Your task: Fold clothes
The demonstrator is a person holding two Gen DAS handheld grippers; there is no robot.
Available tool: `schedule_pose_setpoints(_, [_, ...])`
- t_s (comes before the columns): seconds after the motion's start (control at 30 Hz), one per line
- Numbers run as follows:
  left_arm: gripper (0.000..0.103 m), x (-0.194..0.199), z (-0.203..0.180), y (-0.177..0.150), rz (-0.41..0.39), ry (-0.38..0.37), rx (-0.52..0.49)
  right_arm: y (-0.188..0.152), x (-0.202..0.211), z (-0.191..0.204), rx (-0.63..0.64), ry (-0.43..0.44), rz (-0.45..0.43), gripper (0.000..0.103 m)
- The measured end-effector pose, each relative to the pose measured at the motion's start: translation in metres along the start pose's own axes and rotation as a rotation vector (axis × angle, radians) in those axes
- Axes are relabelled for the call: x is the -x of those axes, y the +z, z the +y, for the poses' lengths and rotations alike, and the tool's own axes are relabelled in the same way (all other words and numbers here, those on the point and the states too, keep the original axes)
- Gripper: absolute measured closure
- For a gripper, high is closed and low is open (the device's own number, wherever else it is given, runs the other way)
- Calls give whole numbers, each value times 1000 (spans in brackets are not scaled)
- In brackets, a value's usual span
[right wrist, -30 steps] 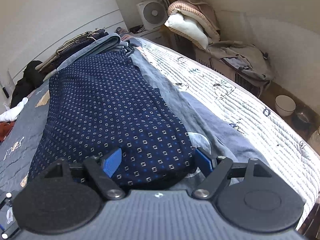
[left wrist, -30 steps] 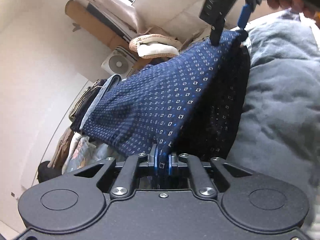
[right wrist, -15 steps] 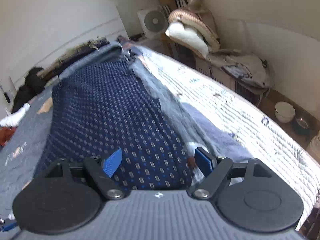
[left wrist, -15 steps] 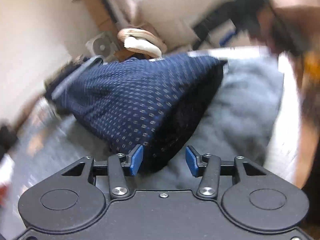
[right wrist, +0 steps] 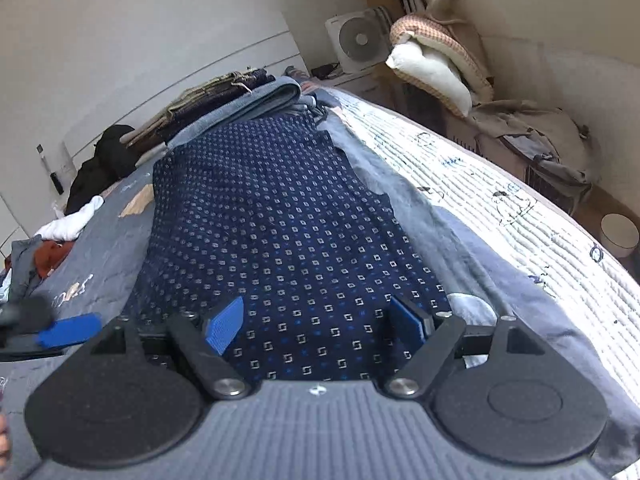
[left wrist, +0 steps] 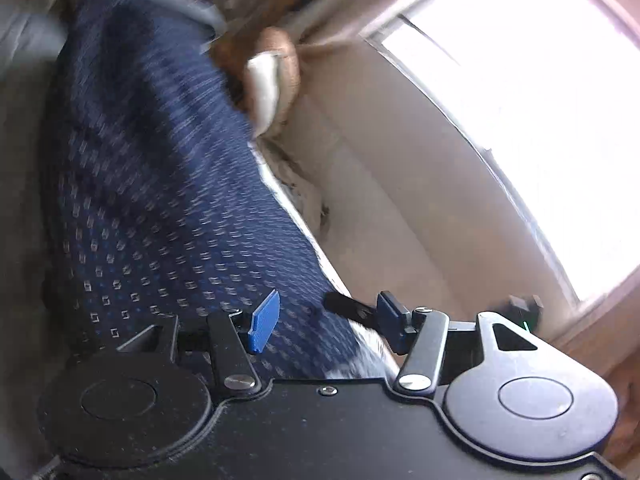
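While both tools stand with their blue pads spread apart and nothing between them, the navy patterned garment (right wrist: 276, 236) lies flat and long on the bed (right wrist: 500, 216), over a grey cloth, its near hem just ahead of the right tool (right wrist: 316, 320). The left tool (left wrist: 324, 320) hangs over the same cloth at a steep tilt, its view badly smeared, and one of its pads shows low at the left edge of the right view. From the way it lies, the garment looks doubled lengthwise into a narrow strip, though the layers underneath are hidden. One risk, as I judge it, is a pinch that takes only the top layer at the hem, so that a lift would peel the strip open. Another is catching the grey cloth beneath along with the navy fabric, since the two lie touching along the right edge. The fabric looks thin and slippery, so a shallow bite could slide off midway. A stack of folded clothes (right wrist: 224, 96) sits close beyond the far end and could be nudged.
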State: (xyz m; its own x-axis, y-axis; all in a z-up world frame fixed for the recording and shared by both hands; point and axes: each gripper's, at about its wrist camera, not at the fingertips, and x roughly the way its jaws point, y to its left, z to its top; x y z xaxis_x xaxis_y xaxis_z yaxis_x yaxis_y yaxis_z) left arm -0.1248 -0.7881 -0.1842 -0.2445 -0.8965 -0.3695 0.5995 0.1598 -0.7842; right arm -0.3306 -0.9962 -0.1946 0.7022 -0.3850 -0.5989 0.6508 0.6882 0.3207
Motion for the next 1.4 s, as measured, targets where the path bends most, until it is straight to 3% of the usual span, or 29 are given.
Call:
schedule_pose_setpoints(0.07, [49,-14,22,-6,45,20,62,-2,-5,2,14,-5,15,24])
schedule_pose_setpoints(0.27, [49,-2,24,-19,53,0,-1,-4,-11,3,34,-10,34,23])
schedule_pose_setpoints(0.4, [40,9,11,5,43,-19,-22,9,1,3,13,8,-11,23])
schedule_pose_setpoints(0.57, [39,-1,5,51,14,-72,-15,39,-10,11,-3,100,-12,23])
schedule_pose_setpoints(0.63, [31,-14,10,66,24,-107,12,51,-21,16,17,124,3,23])
schedule_pose_setpoints(0.73, [31,-41,30,71,70,-92,45,53,-31,14,-18,153,-19,23])
schedule_pose_setpoints(0.83, [31,-65,53,75,104,-81,79,46,-47,10,-13,120,21,23])
schedule_pose_setpoints(1.0, [33,-82,82,109,53,-112,89,35,-70,3,6,57,68,23])
schedule_pose_setpoints(1.3, [33,-104,113,212,-96,11,54,27,-76,10,61,25,78,21])
schedule_pose_setpoints(1.37, [35,-106,120,230,-138,23,87,27,-76,9,62,30,78,21])
schedule_pose_setpoints(1.4, [41,-108,125,240,-154,26,105,28,-76,8,62,33,78,21])
